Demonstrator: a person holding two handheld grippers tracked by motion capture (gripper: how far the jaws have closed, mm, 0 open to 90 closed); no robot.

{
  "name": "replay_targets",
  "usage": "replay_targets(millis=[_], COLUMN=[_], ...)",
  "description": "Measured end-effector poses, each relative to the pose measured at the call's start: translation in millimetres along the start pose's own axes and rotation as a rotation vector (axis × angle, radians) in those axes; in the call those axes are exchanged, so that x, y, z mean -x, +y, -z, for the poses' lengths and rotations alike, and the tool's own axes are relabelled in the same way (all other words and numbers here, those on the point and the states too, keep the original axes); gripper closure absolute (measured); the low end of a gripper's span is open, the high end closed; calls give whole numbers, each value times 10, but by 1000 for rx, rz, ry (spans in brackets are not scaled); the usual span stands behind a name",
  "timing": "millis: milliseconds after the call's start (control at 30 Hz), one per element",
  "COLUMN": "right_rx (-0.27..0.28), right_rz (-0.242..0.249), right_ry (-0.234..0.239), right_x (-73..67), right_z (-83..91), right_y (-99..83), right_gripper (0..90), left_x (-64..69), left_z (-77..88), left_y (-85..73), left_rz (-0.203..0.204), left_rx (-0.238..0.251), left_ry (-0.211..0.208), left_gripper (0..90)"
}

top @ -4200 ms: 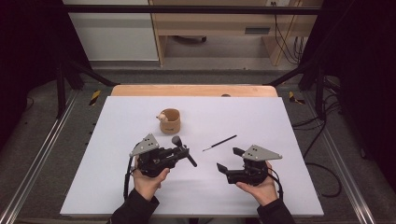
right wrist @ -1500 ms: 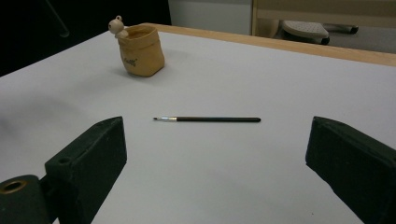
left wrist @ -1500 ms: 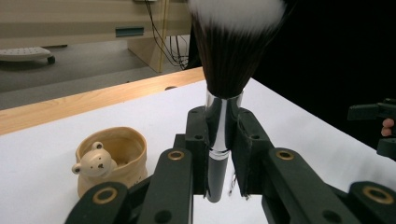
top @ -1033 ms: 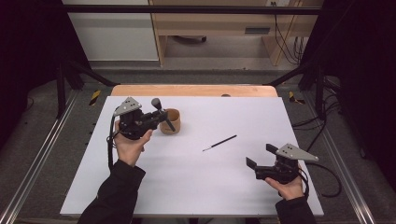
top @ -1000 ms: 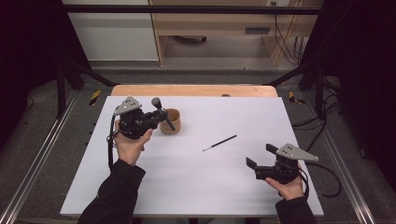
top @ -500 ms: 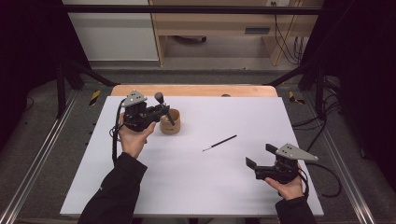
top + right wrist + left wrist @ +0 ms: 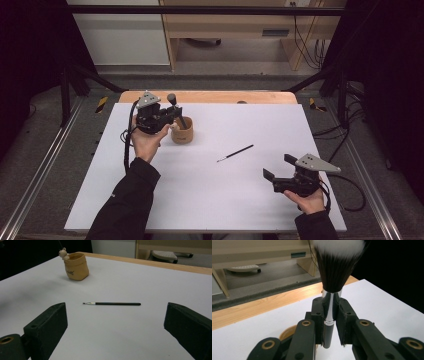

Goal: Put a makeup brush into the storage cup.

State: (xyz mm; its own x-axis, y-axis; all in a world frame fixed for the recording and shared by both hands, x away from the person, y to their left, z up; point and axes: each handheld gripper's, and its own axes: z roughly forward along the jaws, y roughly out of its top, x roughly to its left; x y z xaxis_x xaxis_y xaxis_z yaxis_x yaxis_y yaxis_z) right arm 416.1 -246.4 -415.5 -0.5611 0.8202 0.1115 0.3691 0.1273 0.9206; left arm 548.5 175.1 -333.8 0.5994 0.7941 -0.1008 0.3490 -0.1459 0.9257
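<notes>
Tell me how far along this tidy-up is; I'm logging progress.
Done: nothing visibly sits in the tan fabric pot yet. In hand: the left gripper clamps the black powder brush with white-tipped bristles, handle down above the pot. Left: the thin black liner brush lies on the table before the open right gripper.

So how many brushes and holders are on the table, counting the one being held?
Large makeup brush, held in the left gripper: 1
Thin black brush, lying on the white table: 1
Tan brush holder: 1
Total: 3
</notes>
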Motion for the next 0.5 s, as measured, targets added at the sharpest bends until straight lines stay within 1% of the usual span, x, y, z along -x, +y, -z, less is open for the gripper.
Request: replay_targets(millis=[133, 300, 367, 500], right_rx=[0, 0, 1, -1], right_rz=[-1, -1, 1, 0], right_ry=[3, 3, 5, 5], right_x=[1, 3, 1, -1], right_z=[-2, -6, -7, -10], right_y=[0, -2, -2, -2], right_gripper=[53, 53, 53, 53], left_x=[-20, -71, -91, -123], left_z=[-66, -124, -143, -183], left_y=[10, 19, 17, -2], left_rz=[-1, 13, 13, 17], left_rx=[-5, -10, -11, -17], left_ry=[15, 35, 47, 57], left_gripper=[769, 769, 768, 769])
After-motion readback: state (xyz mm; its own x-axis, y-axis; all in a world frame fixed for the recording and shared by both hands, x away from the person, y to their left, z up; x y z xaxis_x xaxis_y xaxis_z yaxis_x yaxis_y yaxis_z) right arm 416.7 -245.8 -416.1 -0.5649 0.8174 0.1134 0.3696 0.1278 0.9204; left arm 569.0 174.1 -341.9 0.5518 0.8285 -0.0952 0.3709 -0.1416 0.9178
